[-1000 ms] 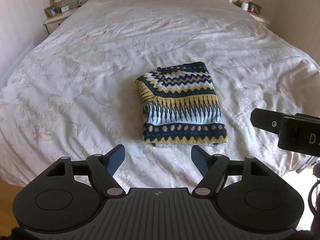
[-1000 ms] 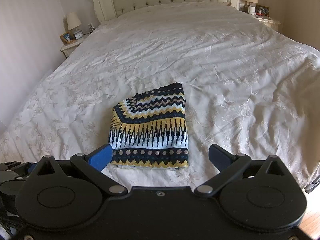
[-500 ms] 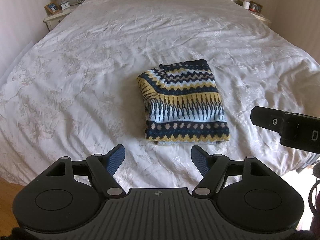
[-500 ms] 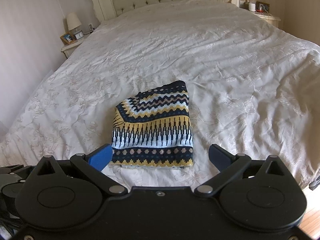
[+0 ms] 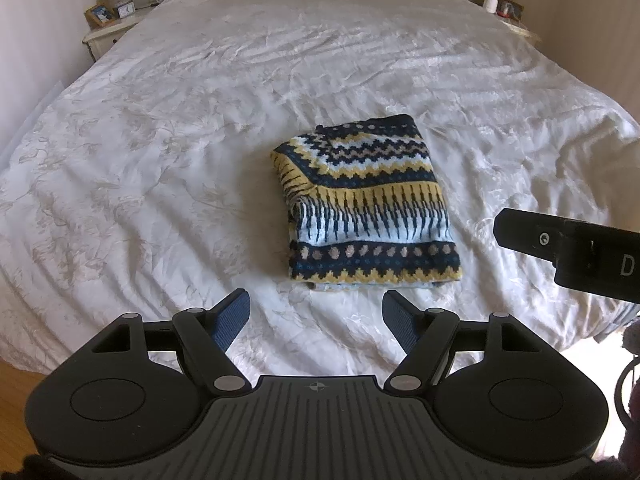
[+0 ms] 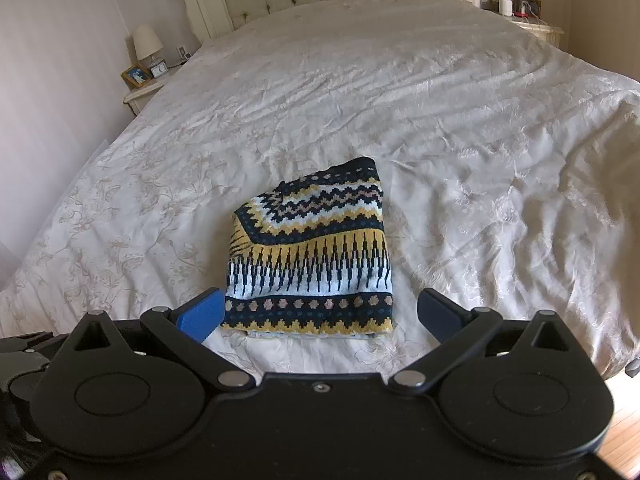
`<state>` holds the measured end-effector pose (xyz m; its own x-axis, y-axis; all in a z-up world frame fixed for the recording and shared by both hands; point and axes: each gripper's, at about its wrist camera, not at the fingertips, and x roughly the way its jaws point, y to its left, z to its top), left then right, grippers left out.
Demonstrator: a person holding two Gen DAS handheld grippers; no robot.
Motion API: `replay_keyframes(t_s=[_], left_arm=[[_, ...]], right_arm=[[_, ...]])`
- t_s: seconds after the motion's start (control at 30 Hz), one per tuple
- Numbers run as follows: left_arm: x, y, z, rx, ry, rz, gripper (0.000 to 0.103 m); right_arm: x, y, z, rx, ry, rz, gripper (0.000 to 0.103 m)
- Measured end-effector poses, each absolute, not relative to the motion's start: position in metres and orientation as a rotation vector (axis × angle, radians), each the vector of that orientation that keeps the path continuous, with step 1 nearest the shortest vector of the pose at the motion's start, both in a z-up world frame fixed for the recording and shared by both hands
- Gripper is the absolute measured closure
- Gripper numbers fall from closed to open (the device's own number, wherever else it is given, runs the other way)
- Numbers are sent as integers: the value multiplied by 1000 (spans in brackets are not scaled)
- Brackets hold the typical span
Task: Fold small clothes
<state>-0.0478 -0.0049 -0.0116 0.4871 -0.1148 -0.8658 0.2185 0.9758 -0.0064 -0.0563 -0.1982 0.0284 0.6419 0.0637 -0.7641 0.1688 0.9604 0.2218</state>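
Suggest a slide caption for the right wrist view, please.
Open right gripper above the folded sweater on the bed.

Wide white bed point(image 5: 160, 184) open on all sides, only folded sweater point(image 5: 368, 208) at centre, nightstands point(image 5: 108, 34) at far upper corners.

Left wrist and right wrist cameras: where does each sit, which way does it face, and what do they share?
Left wrist: on the left hand-held gripper, looking down the bed toward the headboard; its open fingers and the right hand-held gripper's side show.
Right wrist: on the right hand-held gripper, facing the same way; its open fingers show.
Shared: the folded patterned sweater, untouched on the bed.
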Motion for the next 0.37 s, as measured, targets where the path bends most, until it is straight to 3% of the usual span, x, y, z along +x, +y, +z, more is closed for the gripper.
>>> replay_keyframes(t_s=[0.37], left_arm=[[-34,-22,-19,134,1070,-209,31]], right_arm=[[-46,-209,17,320,900,-64,1]])
